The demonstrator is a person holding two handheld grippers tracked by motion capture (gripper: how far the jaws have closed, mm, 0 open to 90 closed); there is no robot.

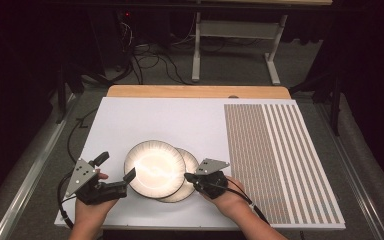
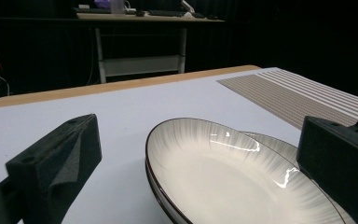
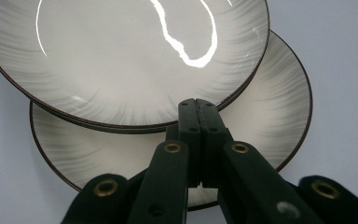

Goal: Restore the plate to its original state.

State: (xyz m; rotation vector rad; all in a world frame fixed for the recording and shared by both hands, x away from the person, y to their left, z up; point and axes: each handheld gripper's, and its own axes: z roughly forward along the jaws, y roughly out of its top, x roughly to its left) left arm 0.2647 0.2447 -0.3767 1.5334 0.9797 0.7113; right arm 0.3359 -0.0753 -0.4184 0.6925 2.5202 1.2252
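While the left hand-held gripper (image 1: 116,167) waits spread beside the upper pale ceramic plate (image 1: 155,168), the right hand-held gripper (image 1: 187,176), pressed together, steadies the lower plate (image 1: 189,165).

The 2 plates, upper plate (image 1: 155,167) and lower plate (image 1: 189,165), look like glazed ceramic, glossy with bright glare. The surface (image 1: 145,120) is matt, smooth white sheet; its 12 o'clock edge (image 1: 195,91) is bare wood. Both claws, left claw (image 1: 115,167) and right claw (image 1: 187,176), look matt black plastic.
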